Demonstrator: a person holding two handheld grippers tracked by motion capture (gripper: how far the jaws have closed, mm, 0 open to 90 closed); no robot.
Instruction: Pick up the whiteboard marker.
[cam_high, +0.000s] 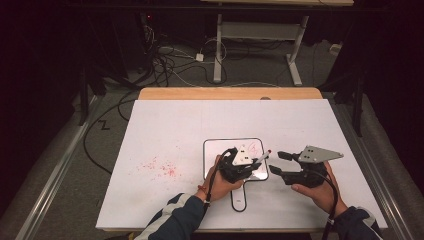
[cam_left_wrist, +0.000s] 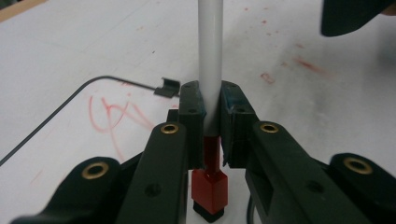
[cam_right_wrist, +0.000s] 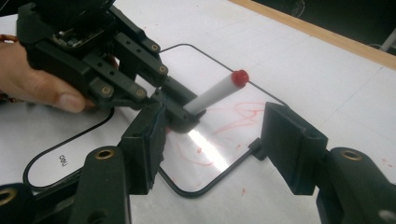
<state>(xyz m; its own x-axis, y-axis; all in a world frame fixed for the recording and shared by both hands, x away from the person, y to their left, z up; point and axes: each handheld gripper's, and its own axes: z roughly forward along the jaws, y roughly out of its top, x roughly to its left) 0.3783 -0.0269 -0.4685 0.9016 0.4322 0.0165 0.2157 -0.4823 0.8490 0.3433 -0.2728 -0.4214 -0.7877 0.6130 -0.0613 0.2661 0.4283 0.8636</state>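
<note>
A small whiteboard (cam_high: 215, 150) with a black rim and a handle lies on the white table cover, and red scribbles (cam_right_wrist: 243, 112) mark its surface. My left gripper (cam_high: 252, 165) is over the board, shut on a white marker (cam_high: 263, 156) with a red end. In the left gripper view the jaws clamp the marker's barrel (cam_left_wrist: 210, 56) just above its red lower part. My right gripper (cam_high: 276, 163) hangs to the right of the board, open, with nothing between its jaws. In the right gripper view it (cam_right_wrist: 215, 126) faces the marker (cam_right_wrist: 212, 93) and the left gripper (cam_right_wrist: 180, 109).
Red smudges (cam_high: 160, 167) stain the white cover left of the board. A wooden table edge (cam_high: 230, 93) runs along the far side. Beyond it are floor cables (cam_high: 170, 60) and the legs of another table (cam_high: 218, 50).
</note>
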